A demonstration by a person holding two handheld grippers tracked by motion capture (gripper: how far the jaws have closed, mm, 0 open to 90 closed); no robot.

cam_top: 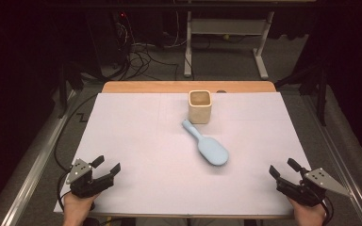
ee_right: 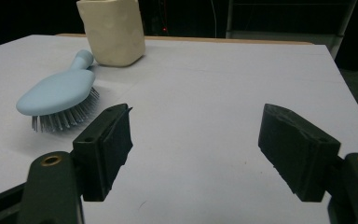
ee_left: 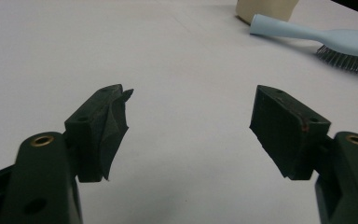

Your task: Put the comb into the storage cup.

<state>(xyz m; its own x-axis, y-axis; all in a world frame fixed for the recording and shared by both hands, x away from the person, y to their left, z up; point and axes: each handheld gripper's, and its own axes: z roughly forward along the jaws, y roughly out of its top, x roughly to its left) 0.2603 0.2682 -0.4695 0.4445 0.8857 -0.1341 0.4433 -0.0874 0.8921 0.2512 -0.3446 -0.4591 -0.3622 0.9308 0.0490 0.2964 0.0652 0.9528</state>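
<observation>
A light blue hairbrush (cam_top: 208, 145) lies bristles down near the middle of the white table (cam_top: 136, 141), its handle pointing toward a cream square cup (cam_top: 200, 106) just behind it. The left gripper (cam_top: 107, 166) rests open at the table's front left corner, held by a hand, nothing between its jaws. At the front right corner the right gripper (cam_top: 283, 168) is also open and empty. In the left gripper view the brush (ee_left: 326, 39) and cup (ee_left: 265, 10) sit far off at the upper right. The right gripper view has the brush (ee_right: 58, 95) and cup (ee_right: 112, 30) at the upper left.
The table's wooden back edge (cam_top: 188, 86) shows beyond the white sheet. Behind it stand a white desk frame (cam_top: 226, 42) and tangled cables (cam_top: 136, 59) on the floor. A metal rail (cam_top: 28, 174) runs along the left side.
</observation>
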